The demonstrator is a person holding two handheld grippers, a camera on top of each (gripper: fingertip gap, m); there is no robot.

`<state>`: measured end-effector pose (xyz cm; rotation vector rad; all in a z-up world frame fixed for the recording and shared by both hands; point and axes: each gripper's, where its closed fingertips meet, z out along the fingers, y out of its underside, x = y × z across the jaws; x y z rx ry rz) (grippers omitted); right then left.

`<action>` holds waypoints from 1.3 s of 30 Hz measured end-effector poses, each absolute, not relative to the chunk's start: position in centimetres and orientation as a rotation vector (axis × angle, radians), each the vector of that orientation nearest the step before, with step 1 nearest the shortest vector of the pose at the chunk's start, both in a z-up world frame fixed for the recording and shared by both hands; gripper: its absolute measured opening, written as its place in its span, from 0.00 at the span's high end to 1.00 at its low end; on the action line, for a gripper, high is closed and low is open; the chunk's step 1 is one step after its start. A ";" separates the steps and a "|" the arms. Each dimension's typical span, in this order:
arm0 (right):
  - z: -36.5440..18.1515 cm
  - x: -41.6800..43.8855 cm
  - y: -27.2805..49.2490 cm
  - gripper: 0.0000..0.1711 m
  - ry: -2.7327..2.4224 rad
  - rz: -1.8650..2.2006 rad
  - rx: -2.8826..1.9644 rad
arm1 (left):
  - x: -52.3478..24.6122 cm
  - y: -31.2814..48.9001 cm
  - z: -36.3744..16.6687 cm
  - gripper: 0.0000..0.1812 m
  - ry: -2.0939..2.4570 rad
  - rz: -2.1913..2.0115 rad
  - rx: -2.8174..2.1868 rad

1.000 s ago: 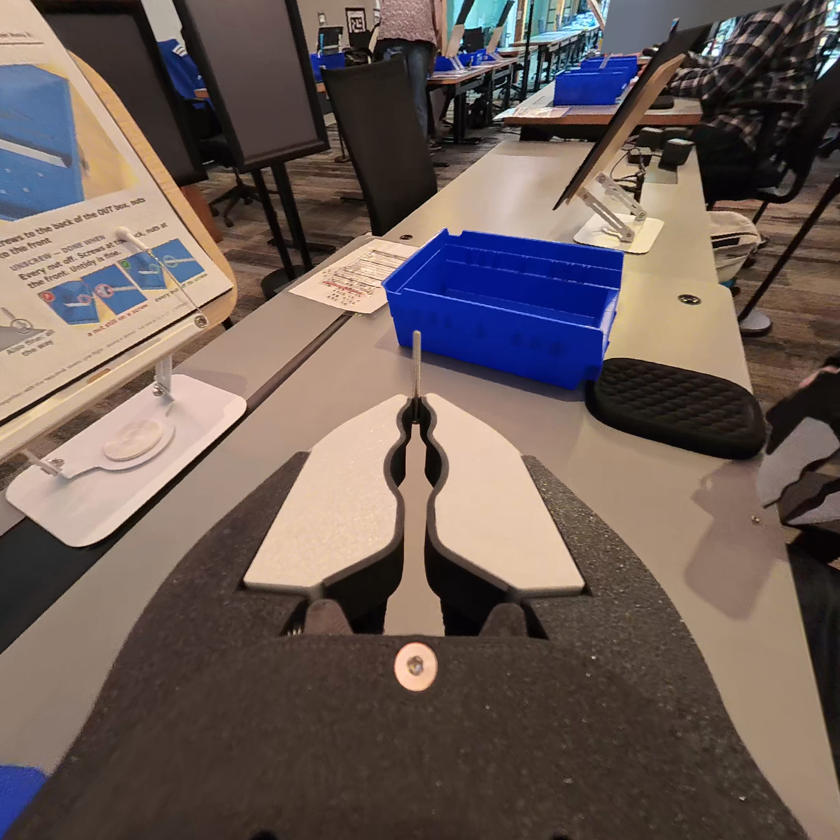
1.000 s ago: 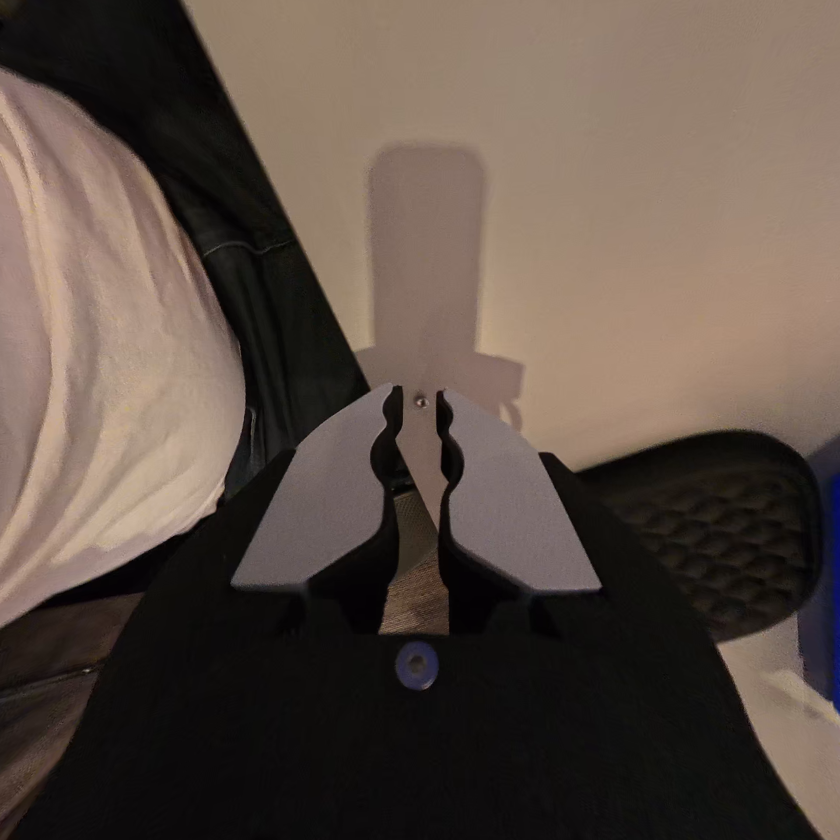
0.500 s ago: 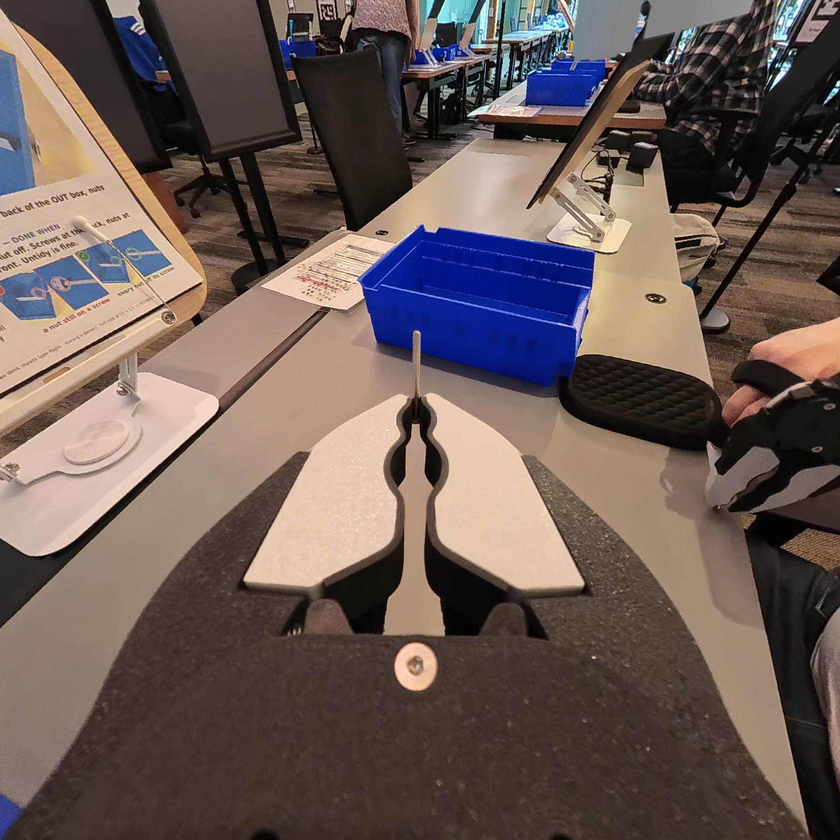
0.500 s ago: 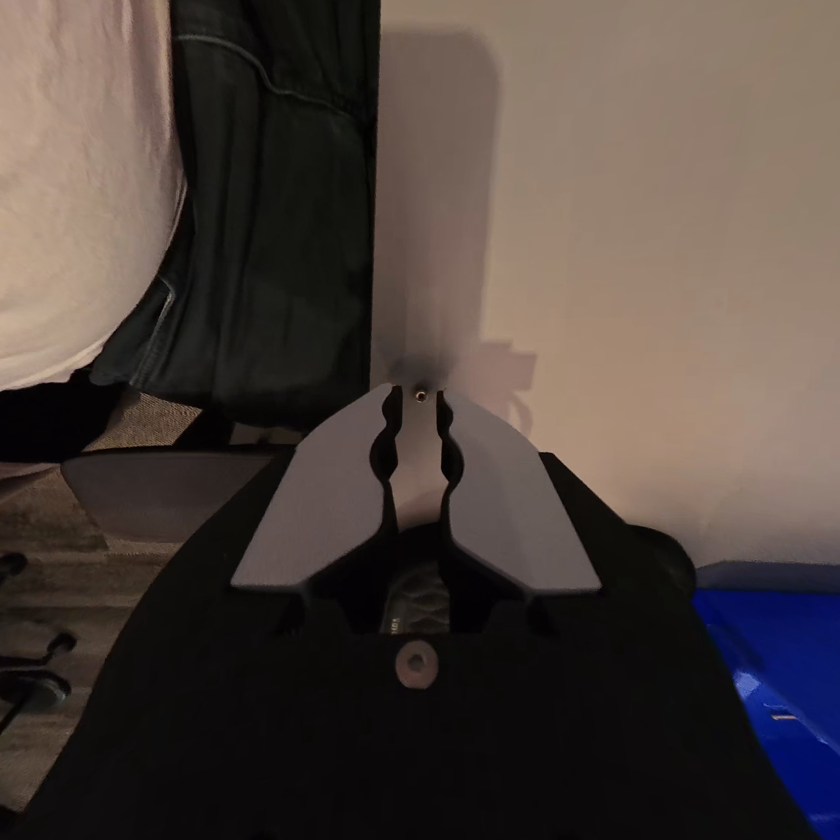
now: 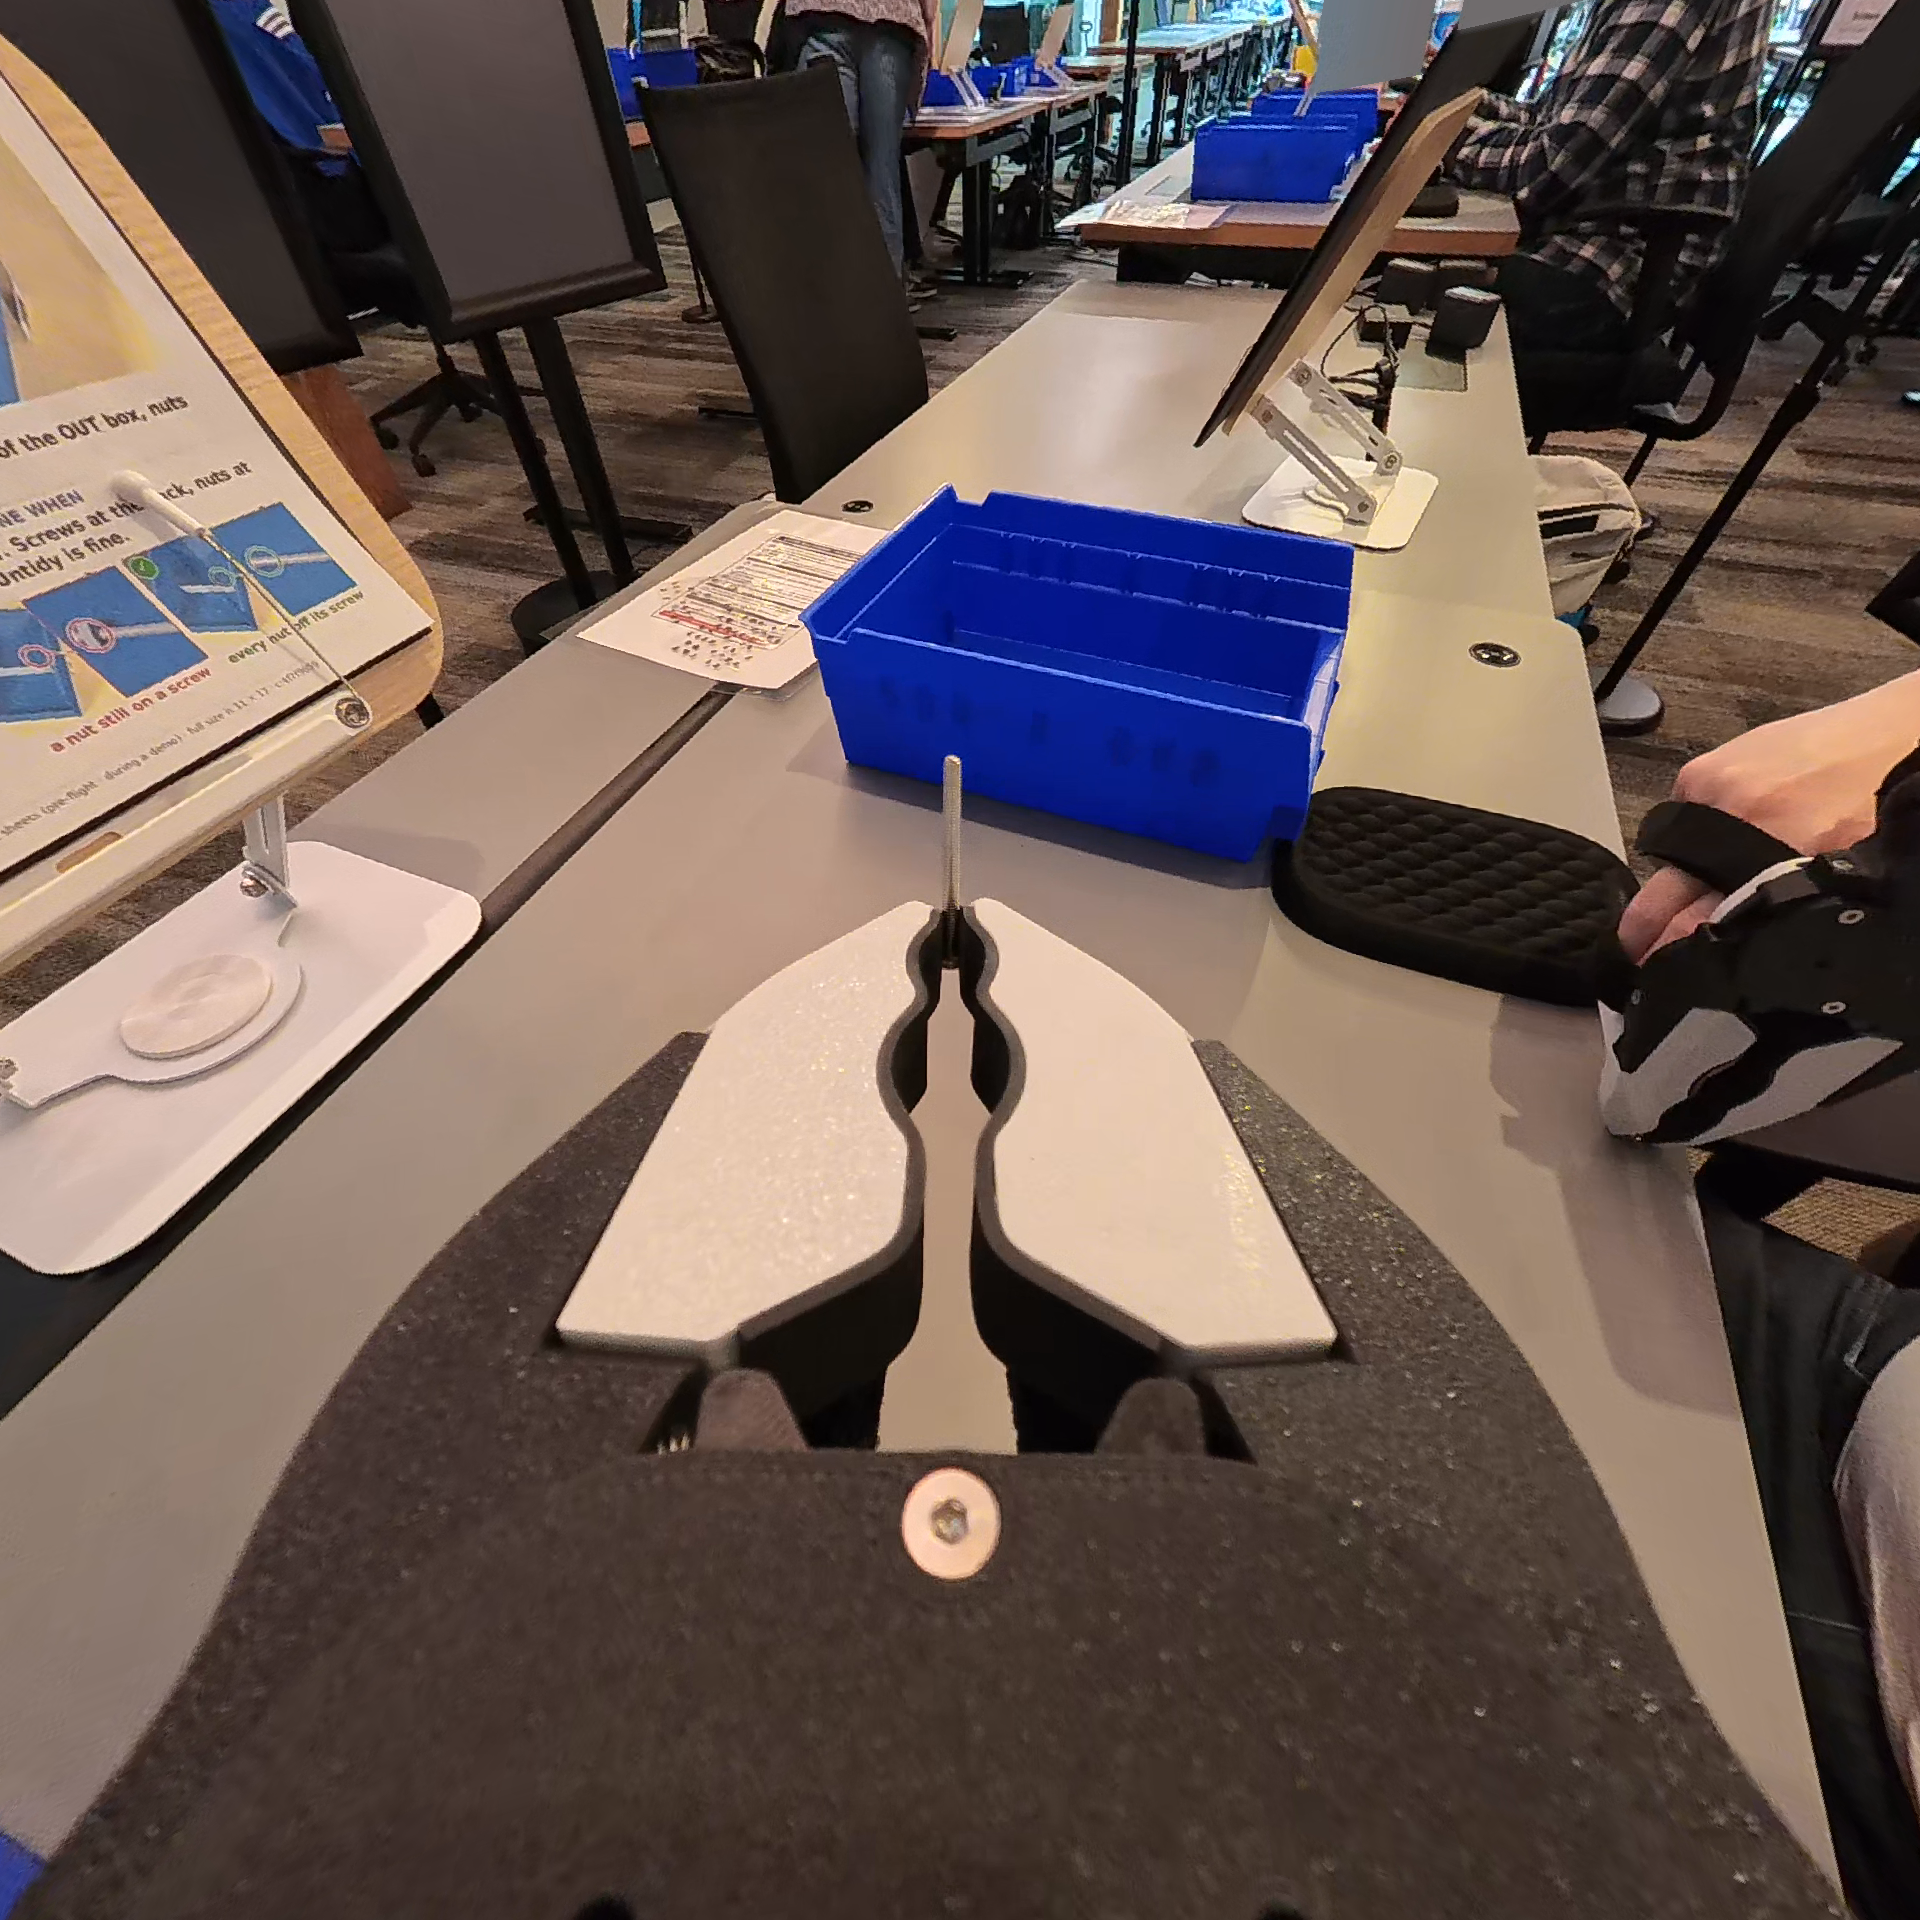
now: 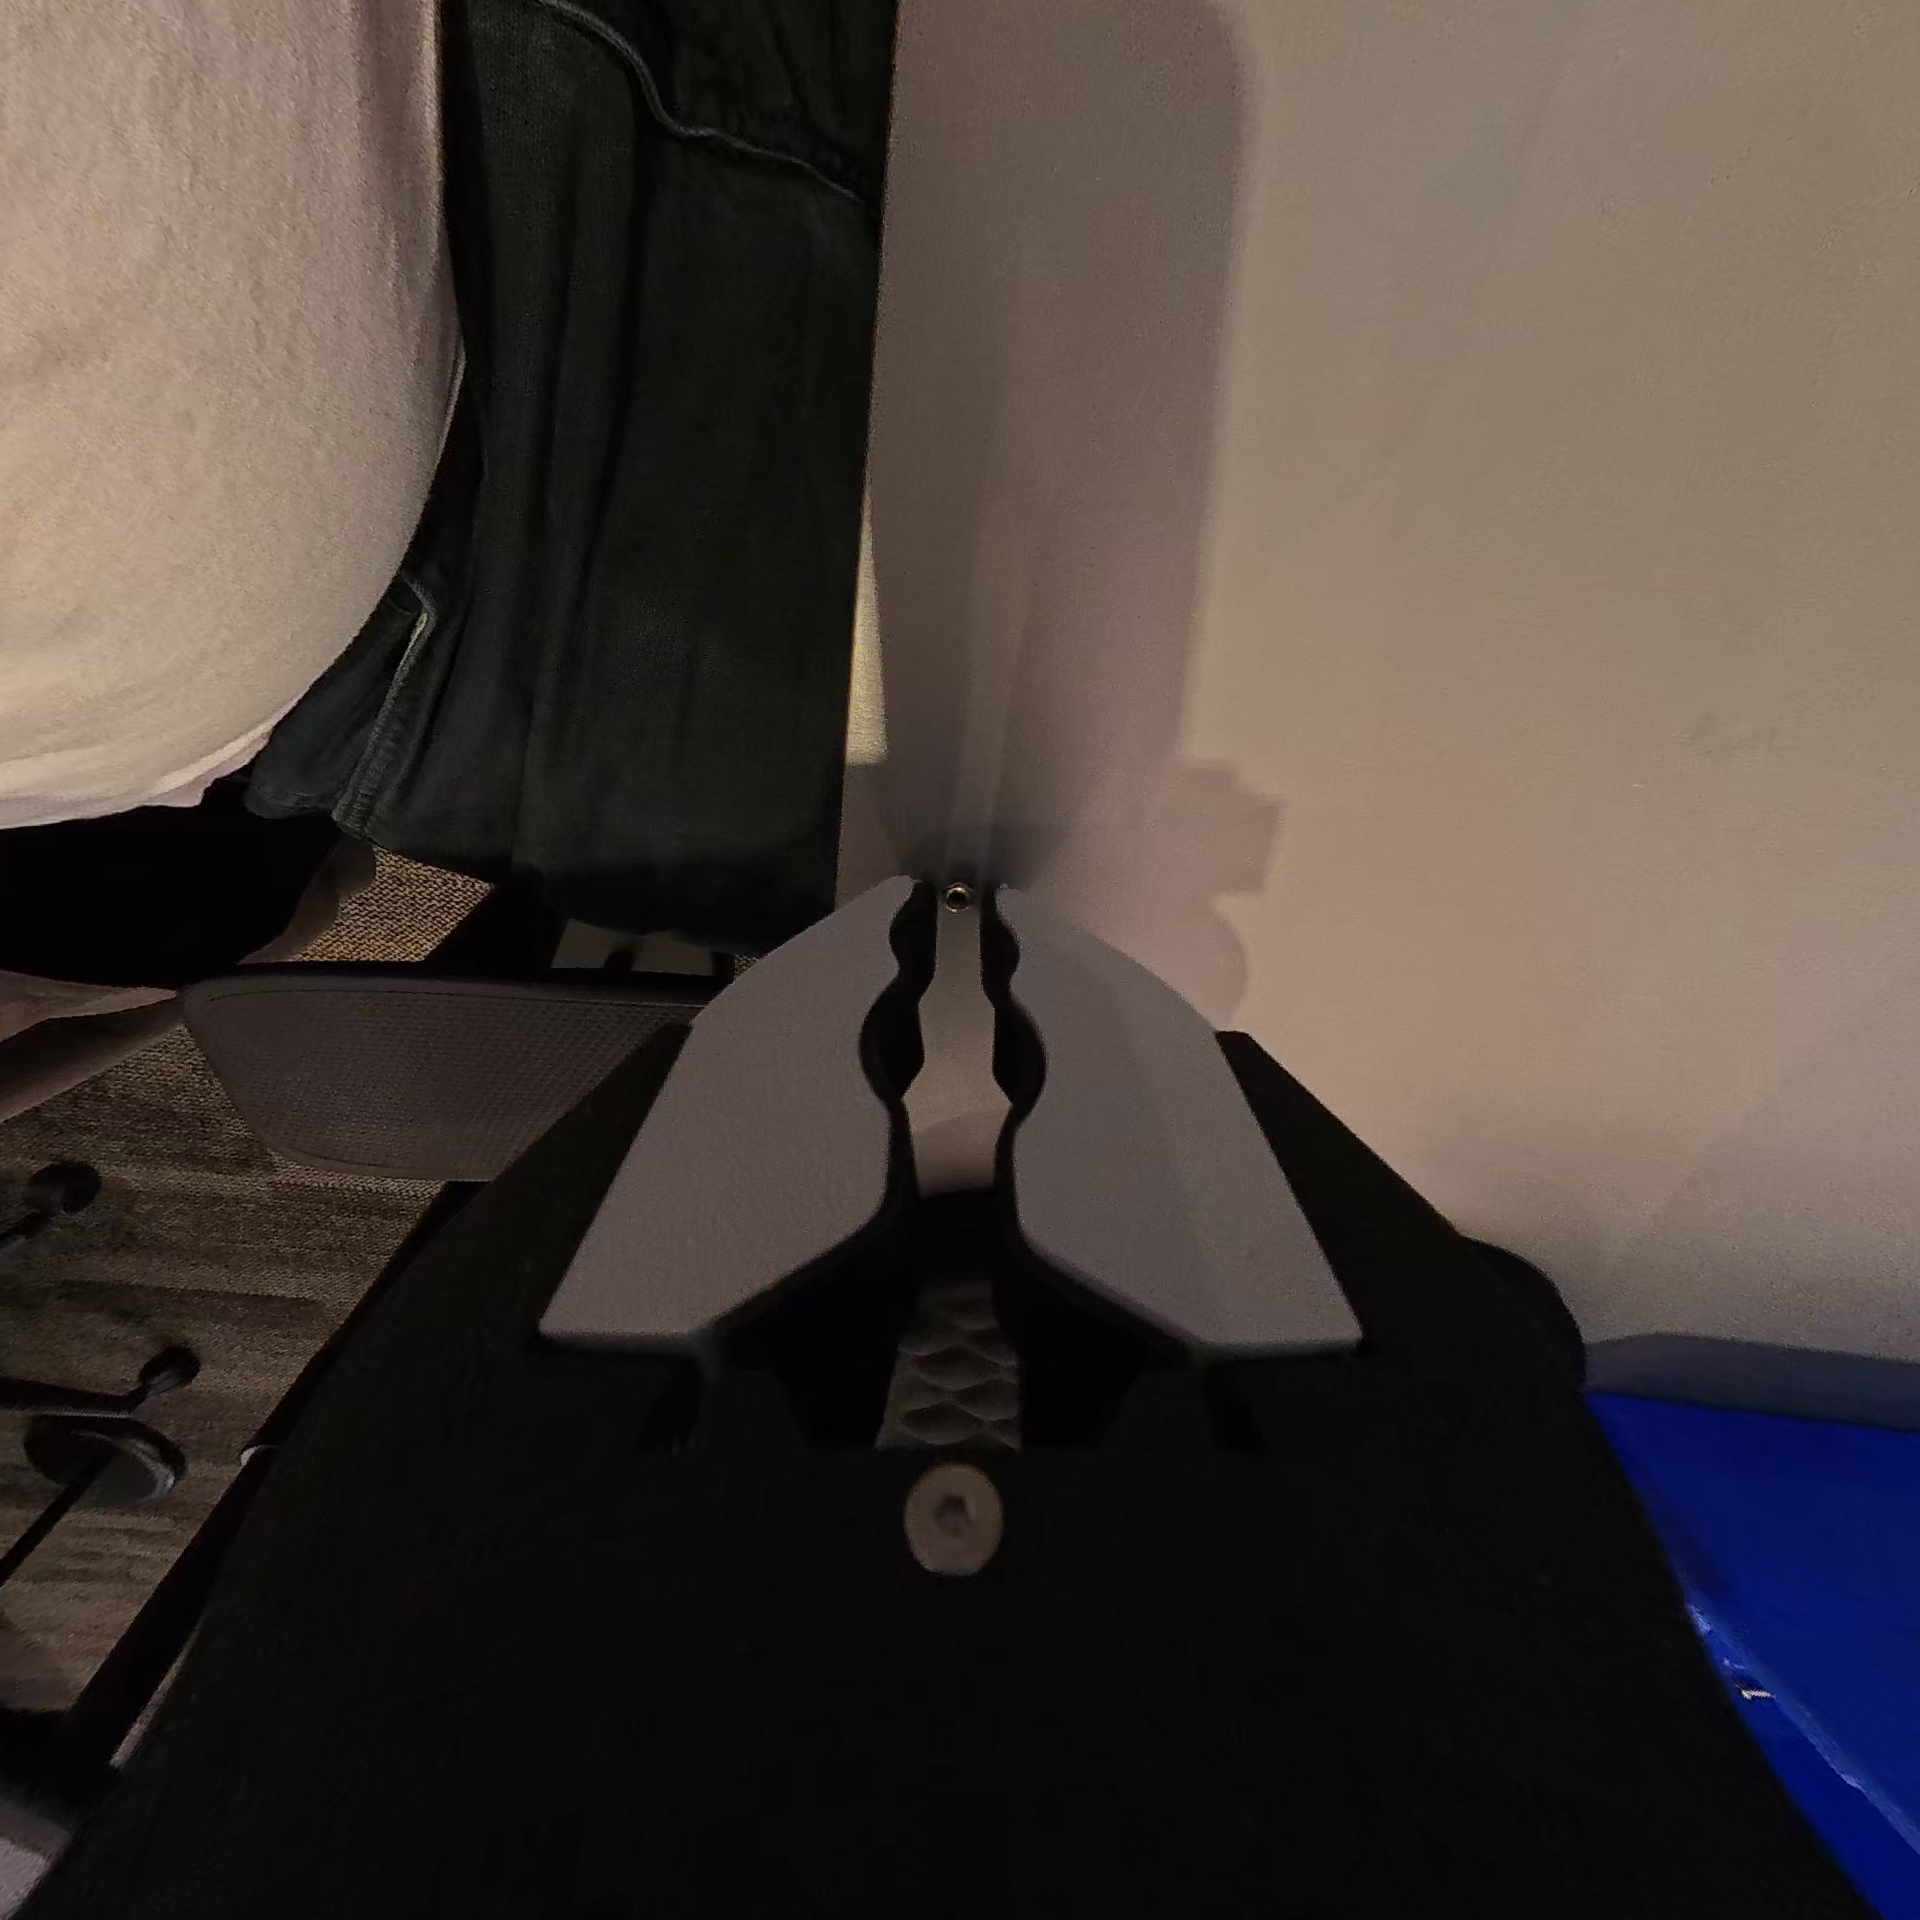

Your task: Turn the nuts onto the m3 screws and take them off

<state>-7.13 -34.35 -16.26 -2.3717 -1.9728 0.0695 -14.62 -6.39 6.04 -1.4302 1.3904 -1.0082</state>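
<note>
While each hand-held gripper pinches—left (image 5: 951, 914) screw (image 5: 950, 831), right (image 6: 954, 902) nut (image 6: 954, 896)—blue bin (image 5: 1081, 717) sits beyond.

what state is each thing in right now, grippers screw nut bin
left gripper: shut on the screw
screw: bare thread pointing forward, no nut on it
right gripper: narrowly open around the nut, contact unclear
nut: at the fingertips
blue bin: on the desk, looks empty

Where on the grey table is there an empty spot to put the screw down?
Bare patch: grey table between the left gripper, blue bin and black pad. Another lies left, toward the white stand base. Crowded at right, where the right gripper hovers beside the pad.
</note>
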 end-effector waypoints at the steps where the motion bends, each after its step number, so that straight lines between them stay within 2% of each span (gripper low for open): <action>1: -16.3 -7.1 -34.3 0.96 -1.973 0.066 -2.372 | -14.6 -6.5 6.1 0.99 1.391 -1.008 -1.428; 23: -16.4 -7.1 -34.5 0.97 -1.961 0.030 -2.370 | -14.5 -6.7 6.0 0.99 1.403 -1.010 -1.428; 30: -16.1 -7.4 -33.7 0.97 -1.954 -0.006 -2.306 | -13.5 -7.0 3.8 0.99 1.473 -0.988 -1.450; 39: -8.7 -7.1 -24.9 0.97 -1.890 -0.264 -2.066 | -10.6 -9.3 -2.6 0.99 1.758 -0.799 -1.320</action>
